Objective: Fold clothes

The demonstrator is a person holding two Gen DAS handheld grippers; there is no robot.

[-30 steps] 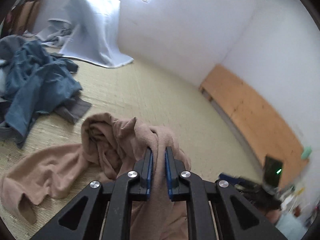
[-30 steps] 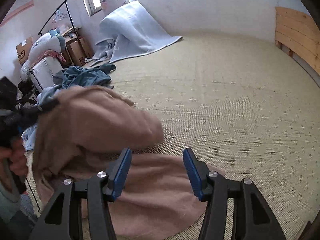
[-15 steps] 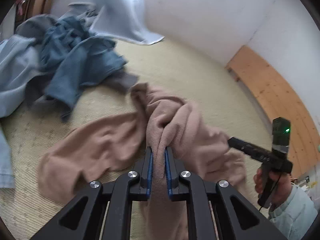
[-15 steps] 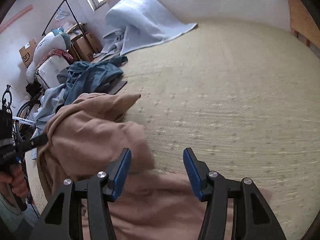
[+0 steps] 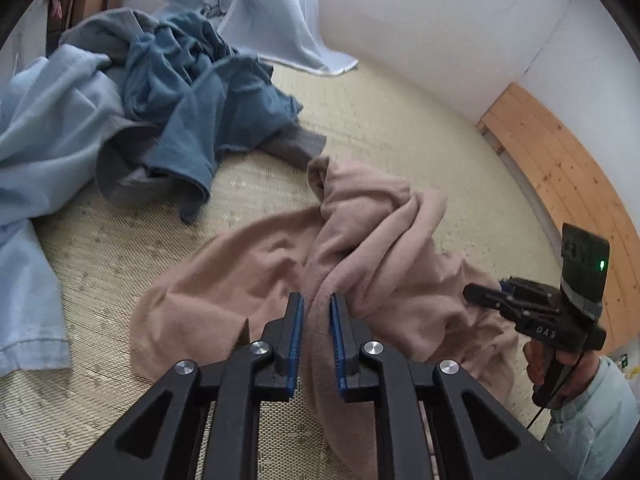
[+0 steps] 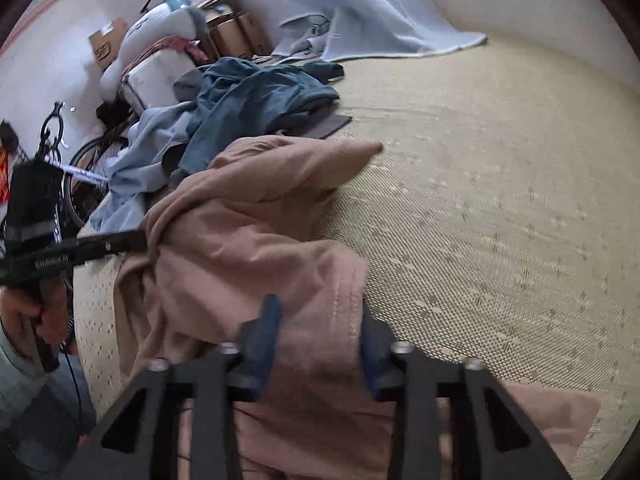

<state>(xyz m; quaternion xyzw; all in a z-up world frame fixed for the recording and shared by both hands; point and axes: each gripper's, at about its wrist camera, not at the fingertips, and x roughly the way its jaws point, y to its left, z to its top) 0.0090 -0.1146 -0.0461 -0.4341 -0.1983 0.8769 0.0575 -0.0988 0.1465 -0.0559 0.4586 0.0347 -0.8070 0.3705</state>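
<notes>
A tan garment [image 5: 360,240] lies bunched on the woven mat [image 5: 120,264]. My left gripper [image 5: 316,312] is shut on a twisted fold of it, which it holds raised off the mat. In the right wrist view the same tan garment [image 6: 248,240] fills the space between the blue pads of my right gripper [image 6: 318,320]. Those jaws are closing and press a thick hemmed fold. The left wrist view shows the right tool [image 5: 532,312] at the far right, held in a hand. At the left of the right wrist view, the left tool [image 6: 80,248] disappears into the cloth.
A heap of dark blue clothes [image 5: 180,92] and a light blue garment [image 5: 40,120] lie just beyond the tan one. A pale sheet [image 6: 372,12] drapes over something by the wall. Boxes [image 6: 236,32] and a bicycle [image 6: 60,152] stand at the left. A wooden board [image 5: 560,168] runs along the right wall.
The right gripper came down over the tan garment and its jaws narrowed onto a fold. The left gripper tipped downward and carried its fold toward the blue heap, still shut.
</notes>
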